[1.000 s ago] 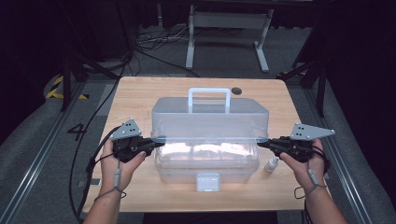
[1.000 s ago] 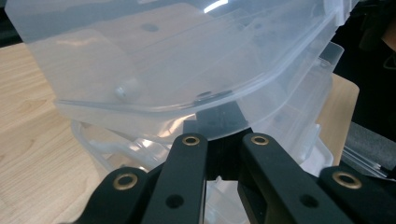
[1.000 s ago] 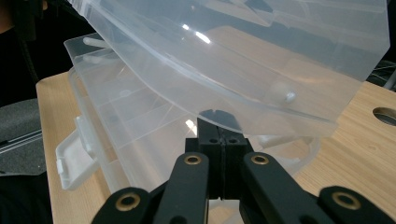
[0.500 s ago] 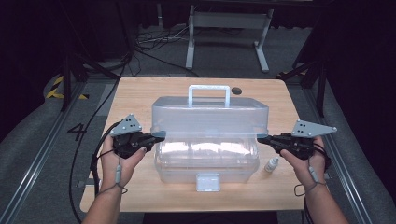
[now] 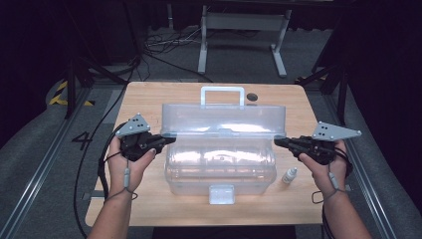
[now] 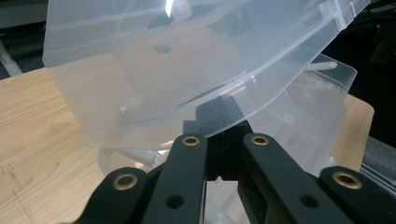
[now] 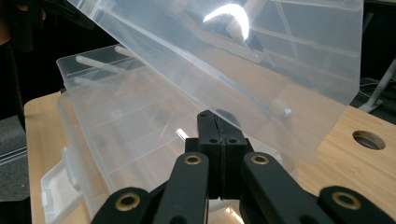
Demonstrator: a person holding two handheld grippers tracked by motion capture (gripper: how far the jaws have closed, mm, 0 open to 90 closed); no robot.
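Lid (image 5: 224, 119) raised higher; both grippers level, closed

It looked like a lab: a wooden table (image 5: 149, 94) stood on grey carpet between floor rails (image 5: 42, 164), with loose cables (image 5: 164, 47) and a metal stand (image 5: 244, 30) behind.

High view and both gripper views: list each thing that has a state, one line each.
Clear plastic box: open.
Lid: raised, tilted back.
Front latch: undone.
Left gripper: shut, at lid's left edge.
Right gripper: shut, at lid's right edge.
Small bottle: upright.
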